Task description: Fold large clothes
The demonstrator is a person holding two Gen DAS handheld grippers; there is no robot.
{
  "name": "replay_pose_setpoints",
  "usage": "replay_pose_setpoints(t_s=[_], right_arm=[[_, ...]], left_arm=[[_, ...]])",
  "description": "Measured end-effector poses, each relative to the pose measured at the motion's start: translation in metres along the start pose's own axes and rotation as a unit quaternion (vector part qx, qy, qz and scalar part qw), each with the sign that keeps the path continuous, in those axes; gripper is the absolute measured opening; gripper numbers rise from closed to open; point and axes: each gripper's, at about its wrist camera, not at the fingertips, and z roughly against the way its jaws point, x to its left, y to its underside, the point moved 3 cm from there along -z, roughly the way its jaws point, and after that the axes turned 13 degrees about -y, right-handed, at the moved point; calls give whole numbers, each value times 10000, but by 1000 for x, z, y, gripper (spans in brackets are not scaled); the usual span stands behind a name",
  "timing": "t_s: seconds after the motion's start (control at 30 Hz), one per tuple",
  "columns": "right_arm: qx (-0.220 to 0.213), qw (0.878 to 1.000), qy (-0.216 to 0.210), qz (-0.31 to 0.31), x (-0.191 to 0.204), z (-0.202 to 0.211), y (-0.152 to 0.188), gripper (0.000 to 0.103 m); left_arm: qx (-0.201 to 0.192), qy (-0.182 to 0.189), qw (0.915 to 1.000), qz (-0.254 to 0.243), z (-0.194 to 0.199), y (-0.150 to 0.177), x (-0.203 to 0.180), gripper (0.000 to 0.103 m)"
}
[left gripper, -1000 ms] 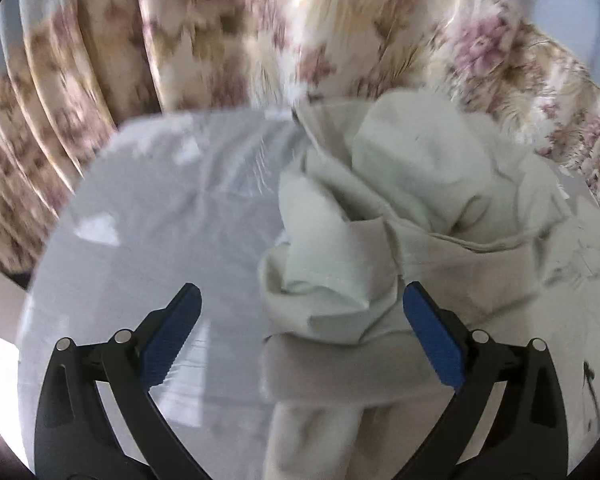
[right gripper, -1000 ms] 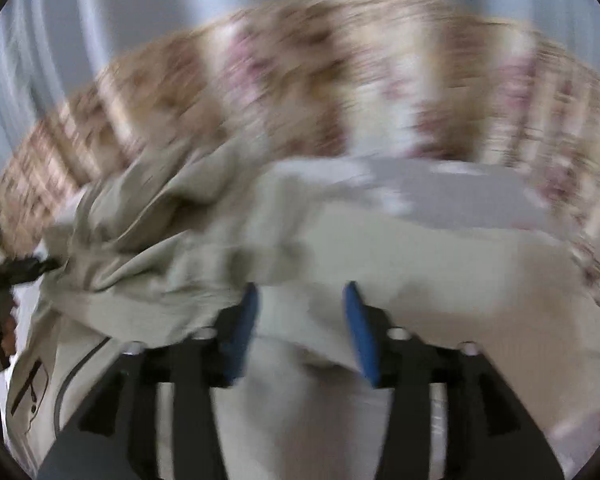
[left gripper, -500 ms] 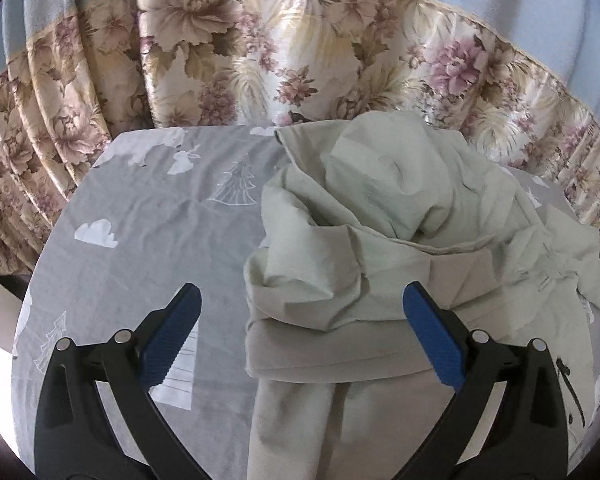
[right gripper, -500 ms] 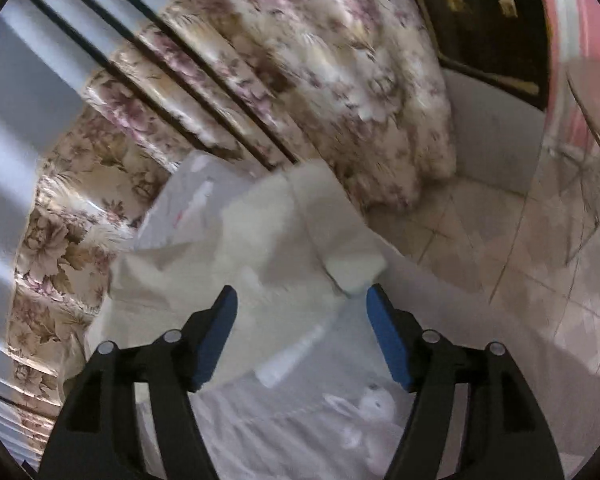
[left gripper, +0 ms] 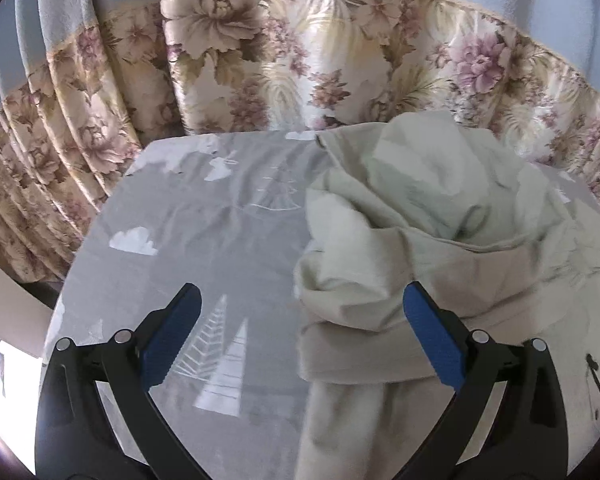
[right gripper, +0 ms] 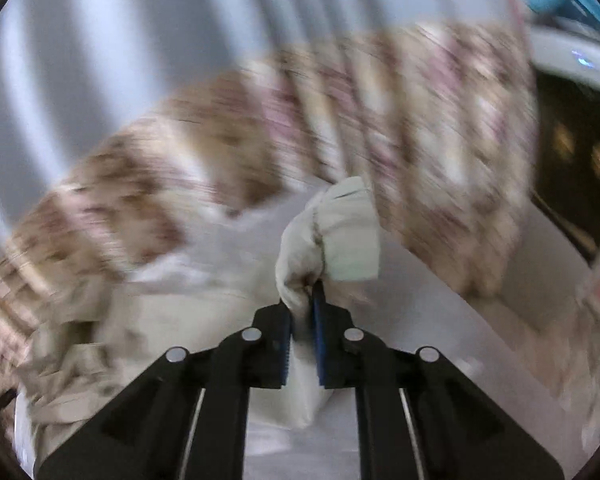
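A large pale beige garment [left gripper: 432,232] lies crumpled in a heap on the grey printed sheet [left gripper: 220,232], filling the right half of the left wrist view. My left gripper [left gripper: 302,332] is open and empty, low over the sheet, with the garment's left edge between its blue pads. My right gripper [right gripper: 302,320] is shut on a bunched end of the garment [right gripper: 332,236], which sticks up past its tips. The rest of the garment [right gripper: 112,332] trails blurred to the left in the right wrist view.
A floral curtain [left gripper: 284,52] with a blue top hangs close behind the bed's far edge. The sheet's left part shows cloud and tree prints [left gripper: 220,360]. Dark furniture [right gripper: 572,152] and floor show at the right of the blurred right wrist view.
My right gripper was open over the garment's corner and has closed on a bunched end and is swinging with it. The garment heap has shifted to the right. The left gripper stays open.
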Motion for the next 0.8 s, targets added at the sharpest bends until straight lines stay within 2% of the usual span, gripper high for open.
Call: replay_pose_setpoints(t_s=[0.13,0.27,0.37,0.43,0.47,0.5,0.6,0.7,0.8], right_arm=[[423,9922,-833,827,102,-33,-1,10],[1164,9689,-1482,1604,201,-92,47,9],[1938,9510,-1737,1670,236,-136,96,10],[2471,9375,-1752,1713,241,-157,123,17],[2626,9331,-1757,1718,242,-161,133,25],[2682,9299,-1869,1686,243,-157,136,44],[2471,9307,-2066,1732,239,-126,120,62],[2221,9339,-2149,1797,222,-96,100,64],[1965,9506,-1607,1789,185,-90,77,64]], left_arm=[[166,192,9994,248,-8,-4,3,100],[256,283,9987,335,-11,-2,-2,100],[322,264,9988,254,-15,2,-6,100],[388,170,9988,229,-19,4,-8,100],[438,165,9987,203,-21,6,-10,100],[463,168,9986,194,-21,6,-11,100],[464,254,9985,157,-15,7,-19,100],[428,432,9981,114,-7,4,-36,100],[413,766,9962,49,2,1,-64,100]])
